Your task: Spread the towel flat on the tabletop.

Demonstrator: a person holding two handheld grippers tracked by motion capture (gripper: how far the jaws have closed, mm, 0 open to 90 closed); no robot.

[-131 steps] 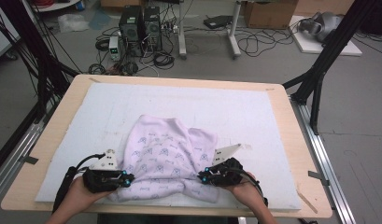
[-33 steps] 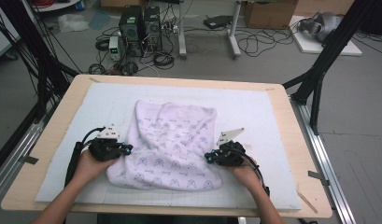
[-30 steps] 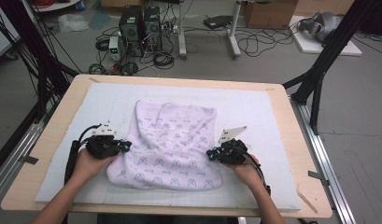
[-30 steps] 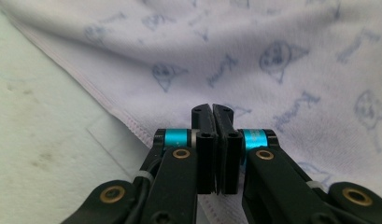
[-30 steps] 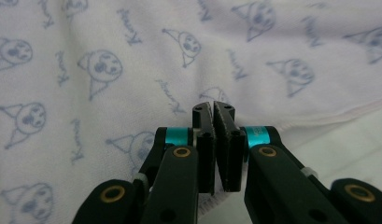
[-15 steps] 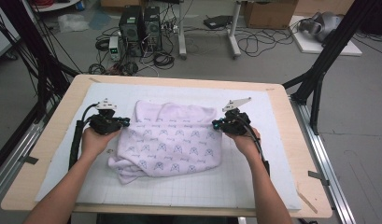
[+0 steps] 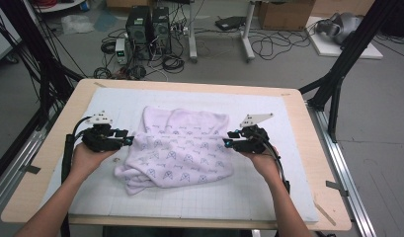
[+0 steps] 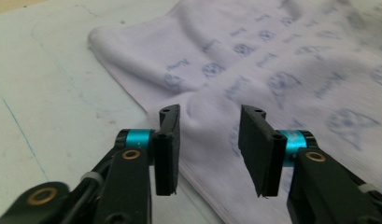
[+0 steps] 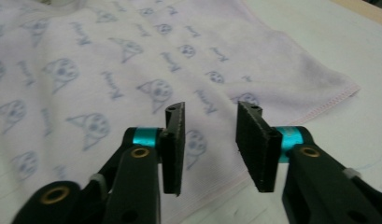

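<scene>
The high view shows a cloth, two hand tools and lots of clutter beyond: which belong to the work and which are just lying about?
In the job: printed towel; left gripper; right gripper; gridded mat.

Lying about: computer towers; floor cables; cardboard box.

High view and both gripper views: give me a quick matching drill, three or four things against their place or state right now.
Things:
1. pale lilac printed towel
2. left gripper
3. right gripper
4. white gridded mat

States:
A. covers the wooden table top
B. lies folded mid-mat
C. jaws apart at the towel's left edge
D. jaws apart at the towel's right edge

Pairs: 1-B, 2-C, 3-D, 4-A
</scene>
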